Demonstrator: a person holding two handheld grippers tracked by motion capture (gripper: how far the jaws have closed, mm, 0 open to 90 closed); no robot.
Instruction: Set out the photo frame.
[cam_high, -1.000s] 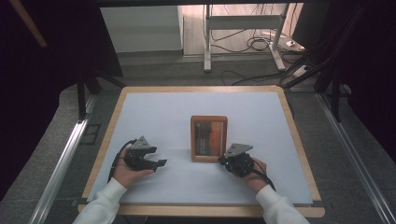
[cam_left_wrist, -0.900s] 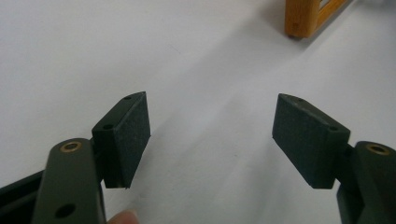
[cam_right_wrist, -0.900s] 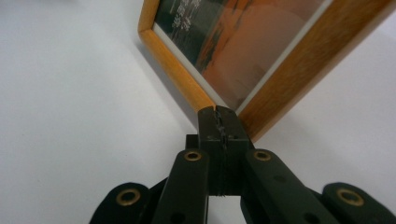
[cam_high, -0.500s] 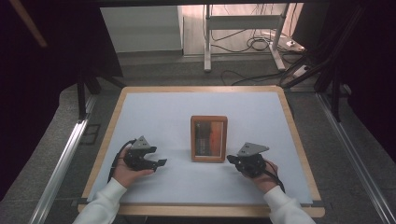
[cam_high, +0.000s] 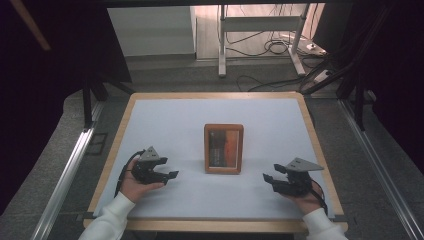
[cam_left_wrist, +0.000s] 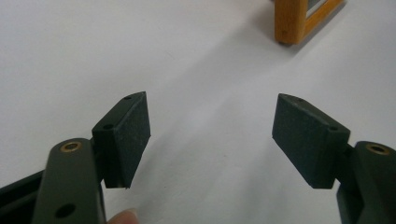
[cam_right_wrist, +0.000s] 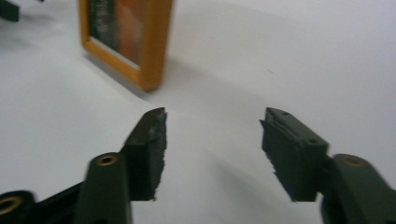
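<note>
Beside frame (cam_high: 223, 148), right hand-held gripper (cam_high: 272, 181) farther out, reopened.

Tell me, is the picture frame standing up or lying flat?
Standing up: the frame rises from the table, casting a shadow.

In the left gripper view the wooden picture frame (cam_left_wrist: 299, 18) is cut off by the top edge; one corner shows. In the right gripper view the frame's upper part is also cut off and its picture (cam_right_wrist: 119, 25) is blurred. In the high view that picture is too small to read.
</note>
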